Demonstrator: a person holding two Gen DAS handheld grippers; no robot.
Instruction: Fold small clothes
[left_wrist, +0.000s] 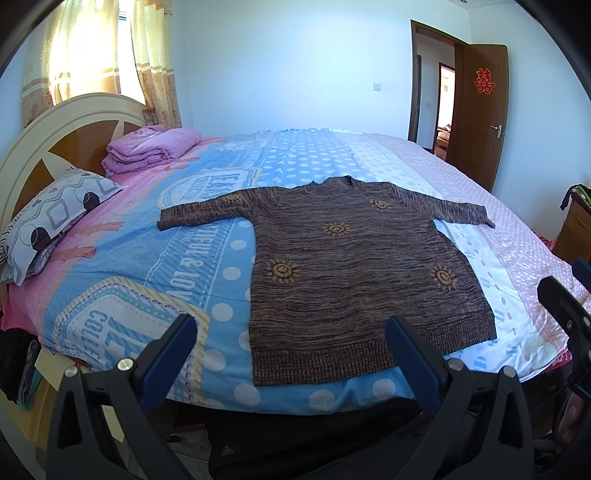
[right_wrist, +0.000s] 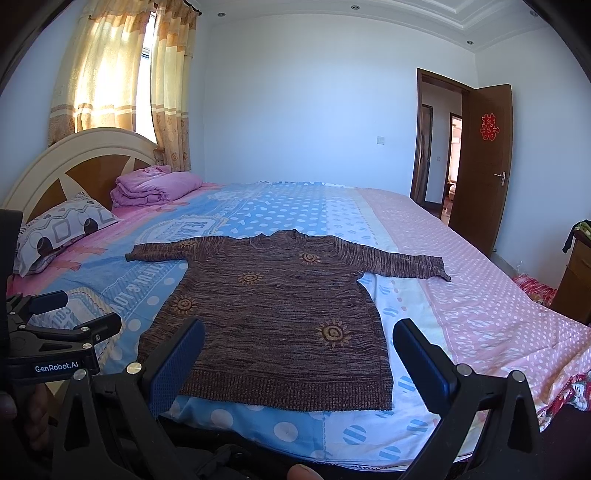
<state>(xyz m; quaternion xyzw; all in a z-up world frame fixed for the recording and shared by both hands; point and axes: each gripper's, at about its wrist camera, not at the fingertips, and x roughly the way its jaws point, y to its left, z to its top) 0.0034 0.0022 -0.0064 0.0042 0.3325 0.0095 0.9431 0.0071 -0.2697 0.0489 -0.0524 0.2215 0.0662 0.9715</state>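
Brown knit sweater (left_wrist: 354, 266) laid flat, sleeves spread, on patterned bedsheet (left_wrist: 207, 236) near bed edge. Left gripper (left_wrist: 291, 354) and right gripper (right_wrist: 299, 354) held apart above hem, nothing gripped. Sleeve cuffs best pinched first, folded inward without dragging body.

Daylight pours in through the curtains (left_wrist: 88, 55) at my upper left, glowing warm yellow and nearly blown out where the window gap (right_wrist: 146, 44) shows. The rest of the room reads cool and bluish, evenly lit, with soft, faint shadows. The wall (left_wrist: 295, 74) is smooth and bright. Both views bend strongly: the bed edge (left_wrist: 295, 404) curves, and the corners fall to black. My gripper fingers (right_wrist: 177, 365) close to the lens look dark yet fairly sharp.
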